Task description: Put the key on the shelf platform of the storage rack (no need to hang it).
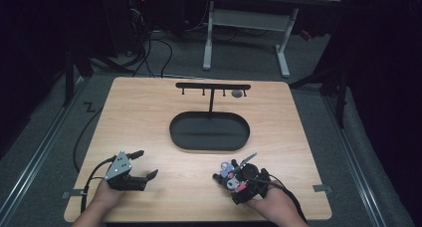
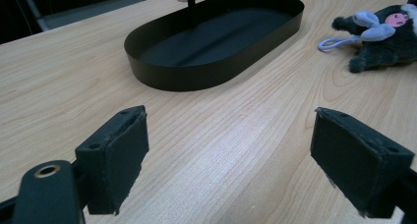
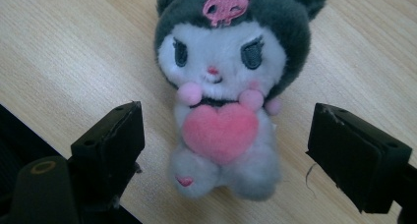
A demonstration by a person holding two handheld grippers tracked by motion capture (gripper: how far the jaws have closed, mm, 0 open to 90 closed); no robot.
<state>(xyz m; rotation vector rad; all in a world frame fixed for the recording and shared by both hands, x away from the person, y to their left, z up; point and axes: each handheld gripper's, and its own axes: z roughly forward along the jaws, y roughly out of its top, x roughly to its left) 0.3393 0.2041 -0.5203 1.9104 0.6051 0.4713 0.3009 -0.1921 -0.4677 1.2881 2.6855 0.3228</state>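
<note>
Pale wooden surface point(image 1: 149, 117), dark room behind. Small grey-and-white plush doll with pink heart point(image 3: 223, 111) lying near front edge, straddled by right gripper point(image 3: 223, 155), fingers point(image 3: 110, 145) spread, not yet pressing, apparently for pickup. Left gripper point(image 1: 142, 165) idle, released, apart from black oval tray point(image 1: 176, 137).

The plush point(image 3: 226, 91) has a charcoal hood with a pink skull patch, a white face, dark eyes, pink cheeks and pompoms, a pink heart on a pale grey body, and a lilac loop. The tray point(image 1: 209, 131) and its stand point(image 1: 213, 86) are matte black. The table point(image 1: 139, 117) is light wood with fine grain. Both grippers point(image 1: 144, 165) point(image 1: 234, 179) are black; the left one carries a grey plate.
</note>
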